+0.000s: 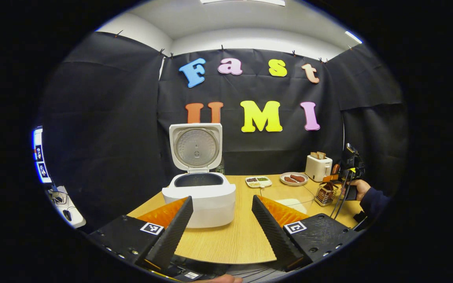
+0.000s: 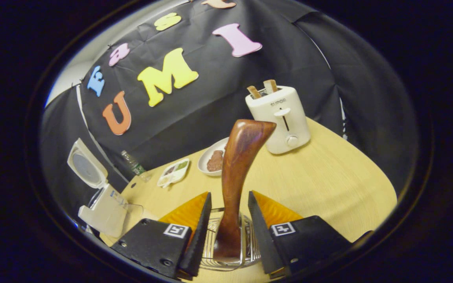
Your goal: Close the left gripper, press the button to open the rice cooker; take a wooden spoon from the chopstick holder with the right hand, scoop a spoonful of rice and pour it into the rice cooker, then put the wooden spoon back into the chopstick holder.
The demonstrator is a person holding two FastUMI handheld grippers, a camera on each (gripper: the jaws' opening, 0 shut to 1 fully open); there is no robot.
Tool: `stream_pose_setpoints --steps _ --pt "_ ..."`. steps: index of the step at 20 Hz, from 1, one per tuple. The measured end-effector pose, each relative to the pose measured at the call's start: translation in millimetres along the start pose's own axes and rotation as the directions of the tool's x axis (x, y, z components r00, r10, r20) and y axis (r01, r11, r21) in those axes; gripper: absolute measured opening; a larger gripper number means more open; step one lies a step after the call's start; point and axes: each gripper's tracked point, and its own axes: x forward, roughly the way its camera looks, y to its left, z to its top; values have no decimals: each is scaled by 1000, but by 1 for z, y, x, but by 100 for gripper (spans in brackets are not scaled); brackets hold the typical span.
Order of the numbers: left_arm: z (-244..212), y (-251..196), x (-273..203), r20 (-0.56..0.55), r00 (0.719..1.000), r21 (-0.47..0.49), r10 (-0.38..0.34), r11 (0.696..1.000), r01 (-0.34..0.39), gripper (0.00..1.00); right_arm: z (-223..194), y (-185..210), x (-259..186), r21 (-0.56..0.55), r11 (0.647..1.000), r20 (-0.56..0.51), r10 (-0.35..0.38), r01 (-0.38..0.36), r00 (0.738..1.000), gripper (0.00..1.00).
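Wooden spoon (image 2: 237,173) upright in chopstick holder (image 2: 210,228), handle up, between parted right gripper (image 2: 228,232) fingers; left gripper (image 1: 220,224) wide

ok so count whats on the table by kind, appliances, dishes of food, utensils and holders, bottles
appliances: 2, rice cooker with its lid up, toaster
dishes of food: 2, divided tray, plate
utensils and holders: 2, wooden spoon, chopstick holder
bottles: 1, bottle
total: 7
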Motion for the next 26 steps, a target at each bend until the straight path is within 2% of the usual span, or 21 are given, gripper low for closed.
stream_pose_setpoints --steps 2,3,4,6,10,13,14,17,21,26 --pt "2 1 -4 16 1000 10 0 1000 0 95 6 -3 -4 -3 1000 43 -29 29 999 23" --pt "4 0 -5 24 1000 13 -6 1000 6 95 9 0 -6 -29 999 50 -22 24 999 26" --pt "3 -1 -6 21 1000 12 -10 1000 10 95 11 6 -14 -49 998 57 -25 27 998 21" --pt "2 1 -8 21 1000 13 -11 1000 11 96 20 12 -25 -90 995 96 -32 40 995 18" --pt "5 10 -9 24 1000 13 4 1000 -4 96 46 35 -49 -130 990 188 -22 47 982 17" --pt "13 11 -8 34 999 4 8 1000 -8 95 67 66 -70 -115 993 259 -8 39 966 17" --pt "15 8 -12 41 999 -3 -2 1000 2 95 71 78 -78 -125 992 275 7 28 961 13" --pt "17 8 -15 50 999 0 -13 1000 13 96 86 115 -97 -170 985 332 37 21 942 12" --pt "20 12 -21 57 998 11 -5 1000 5 96 81 165 -106 -192 981 326 74 -11 943 11" --pt "17 24 -25 50 999 -11 2 1000 -1 96 49 225 -95 -247 968 304 125 -48 945 11"
